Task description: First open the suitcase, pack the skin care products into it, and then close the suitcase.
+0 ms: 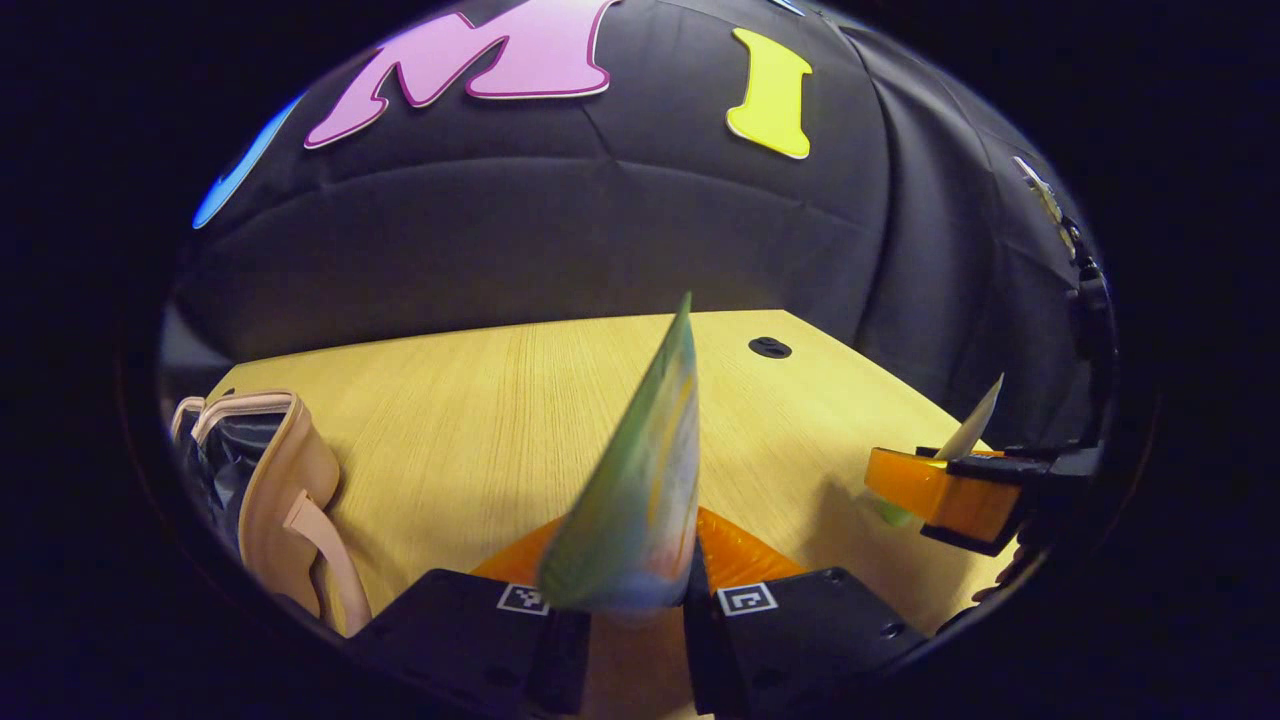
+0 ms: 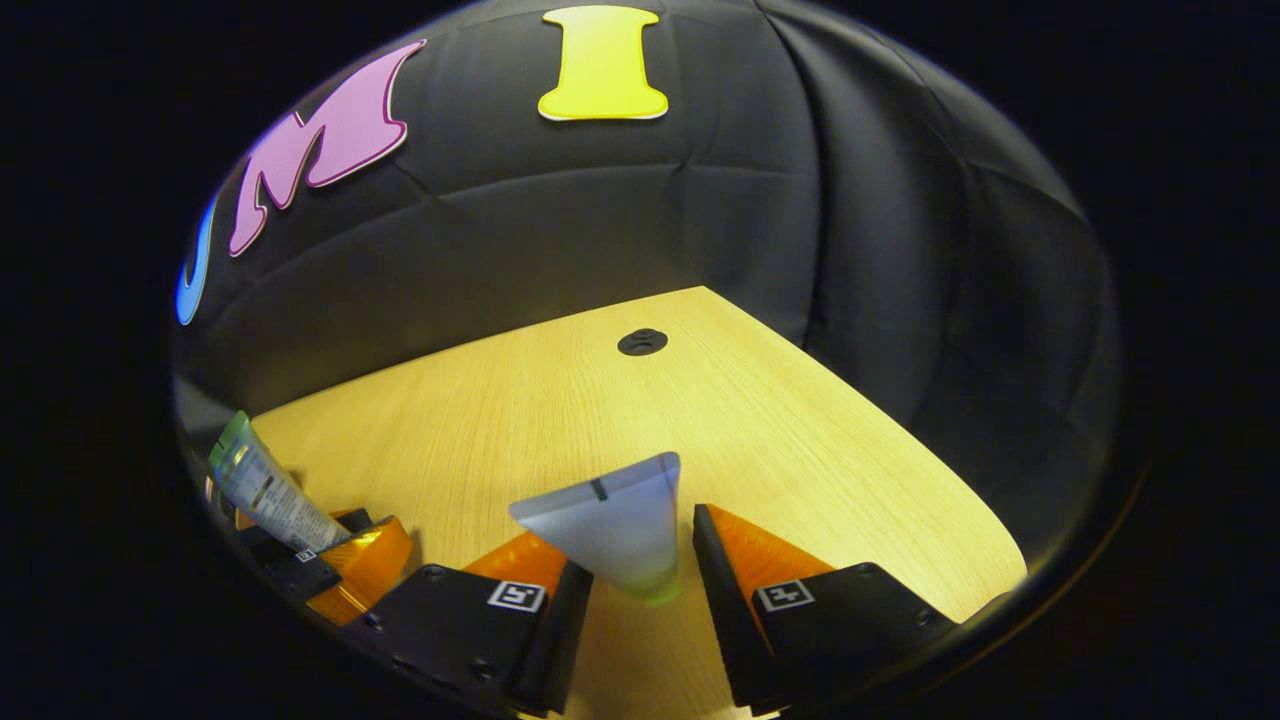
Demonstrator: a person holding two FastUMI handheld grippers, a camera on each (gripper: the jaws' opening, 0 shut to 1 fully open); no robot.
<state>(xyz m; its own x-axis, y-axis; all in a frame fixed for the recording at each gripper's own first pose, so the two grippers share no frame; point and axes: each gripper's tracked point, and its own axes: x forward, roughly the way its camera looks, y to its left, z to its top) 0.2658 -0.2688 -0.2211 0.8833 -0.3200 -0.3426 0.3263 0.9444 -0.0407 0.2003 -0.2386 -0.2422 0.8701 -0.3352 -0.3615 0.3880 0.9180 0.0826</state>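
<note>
A green skin care tube (image 1: 630,500) is being gripped between the closed jaws of the left gripper (image 1: 635,610), its crimped end pointing up over the wooden bench (image 1: 480,420). A pale tube (image 2: 615,520) is being pinched likewise by the right gripper (image 2: 640,600). At the bench's left edge, the pink suitcase (image 1: 290,490) is being kept open, dark lining showing inside.

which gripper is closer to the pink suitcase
Left. The left gripper holds a tube near the suitcase; the right gripper is across the table.
</note>
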